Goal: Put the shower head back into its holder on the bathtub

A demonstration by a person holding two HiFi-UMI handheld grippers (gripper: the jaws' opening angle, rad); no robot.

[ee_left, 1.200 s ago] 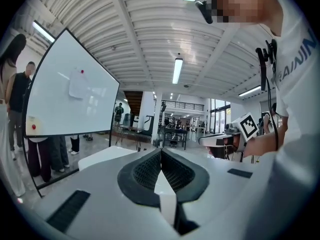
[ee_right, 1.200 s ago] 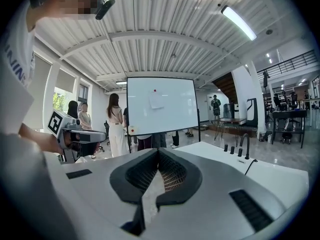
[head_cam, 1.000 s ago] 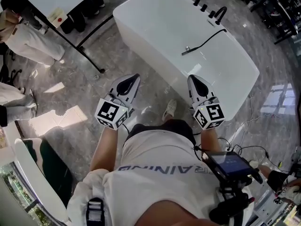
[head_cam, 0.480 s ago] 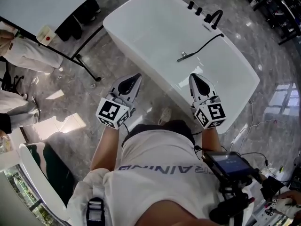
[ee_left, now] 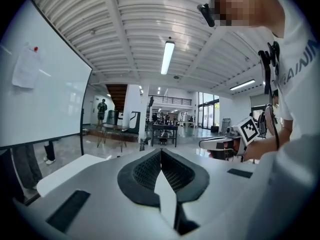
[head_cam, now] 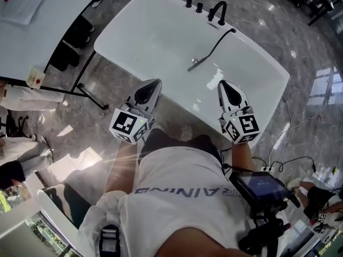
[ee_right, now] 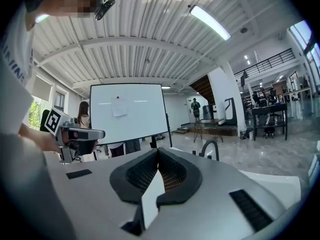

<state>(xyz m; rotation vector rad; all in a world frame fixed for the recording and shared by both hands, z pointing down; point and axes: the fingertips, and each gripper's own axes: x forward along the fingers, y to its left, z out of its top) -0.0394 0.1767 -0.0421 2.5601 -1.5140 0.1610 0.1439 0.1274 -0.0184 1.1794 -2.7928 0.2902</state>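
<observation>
Left gripper [head_cam: 154, 83] and right gripper [head_cam: 221, 83] reach the tub [head_cam: 128, 36], both empty.
Head view: the shower head [head_cam: 194, 65] lies in the tub ahead, between them and likely nearer the right, slanting towards the faucet [head_cam: 217, 10]; the tub is closer than before. Left gripper view: jaws together, nothing held. Right gripper view: the same.

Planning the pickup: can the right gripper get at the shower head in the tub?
Probably yes: nothing stands between the right gripper and the shower head in the open bathtub, though its jaws are shut.
</observation>
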